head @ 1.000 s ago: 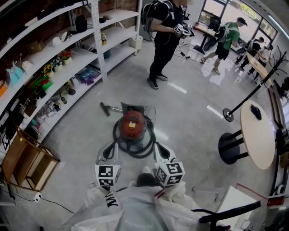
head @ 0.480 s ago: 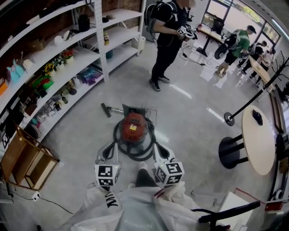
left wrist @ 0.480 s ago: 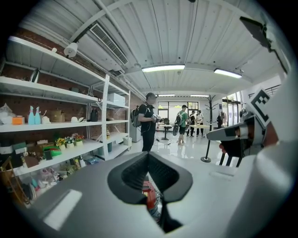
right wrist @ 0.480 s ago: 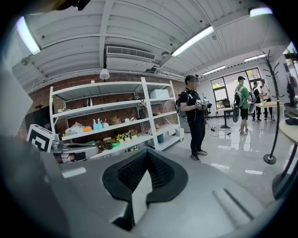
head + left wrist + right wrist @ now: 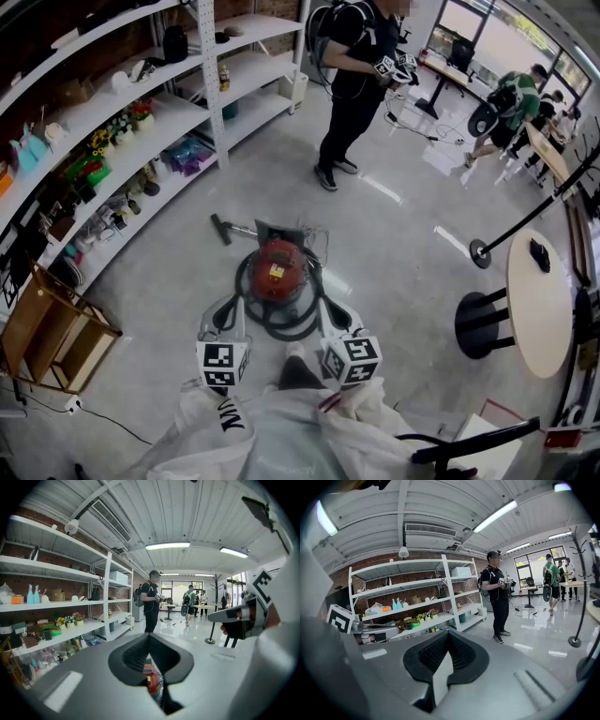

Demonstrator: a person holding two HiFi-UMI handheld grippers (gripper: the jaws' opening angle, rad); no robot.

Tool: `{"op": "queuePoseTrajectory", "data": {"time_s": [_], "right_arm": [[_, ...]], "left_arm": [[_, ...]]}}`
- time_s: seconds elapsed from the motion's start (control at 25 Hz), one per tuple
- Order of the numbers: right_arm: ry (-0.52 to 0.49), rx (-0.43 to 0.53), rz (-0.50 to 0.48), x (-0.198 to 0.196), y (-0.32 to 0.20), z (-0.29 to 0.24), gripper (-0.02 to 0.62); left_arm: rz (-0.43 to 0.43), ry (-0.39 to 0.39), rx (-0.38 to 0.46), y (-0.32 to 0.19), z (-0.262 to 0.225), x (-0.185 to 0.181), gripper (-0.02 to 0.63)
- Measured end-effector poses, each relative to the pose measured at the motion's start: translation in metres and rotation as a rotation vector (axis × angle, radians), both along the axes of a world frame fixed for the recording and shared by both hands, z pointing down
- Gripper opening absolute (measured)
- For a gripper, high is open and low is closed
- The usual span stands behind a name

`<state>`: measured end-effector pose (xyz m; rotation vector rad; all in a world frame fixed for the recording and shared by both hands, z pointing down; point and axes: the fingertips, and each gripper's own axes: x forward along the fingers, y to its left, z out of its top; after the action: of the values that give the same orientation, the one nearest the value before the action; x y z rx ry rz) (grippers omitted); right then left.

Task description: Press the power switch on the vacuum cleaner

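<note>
Ahead — vacuum cleaner (image 5: 277,270), hose (image 5: 247,281), person (image 5: 352,84).

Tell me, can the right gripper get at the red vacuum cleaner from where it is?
Probably yes. The vacuum cleaner sits on the floor just ahead of the right gripper, nothing between them; only its own black hose coils round it. The gripper must come lower.

Vacuum cleaner (image 5: 277,272) centre frame on floor (image 5: 403,244); left gripper (image 5: 228,314), right gripper (image 5: 330,314) just below, flanking it. Shelving (image 5: 141,122) upper left, wooden crate (image 5: 56,337) lower left, round table (image 5: 539,300) right, person (image 5: 352,84) top centre.
</note>
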<state>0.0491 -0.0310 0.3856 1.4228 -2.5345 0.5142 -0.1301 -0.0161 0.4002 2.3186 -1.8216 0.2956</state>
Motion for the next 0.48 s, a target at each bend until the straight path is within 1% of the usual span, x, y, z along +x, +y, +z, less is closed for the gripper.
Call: {"op": "queuePoseTrajectory", "data": {"time_s": [0.48], "right_arm": [[-0.017,-0.024,-0.005,0.013,-0.048,0.008,0.000]], "left_arm": [[0.002,-0.023,-0.020,-0.046,0.003,0.014,0.000]]}}
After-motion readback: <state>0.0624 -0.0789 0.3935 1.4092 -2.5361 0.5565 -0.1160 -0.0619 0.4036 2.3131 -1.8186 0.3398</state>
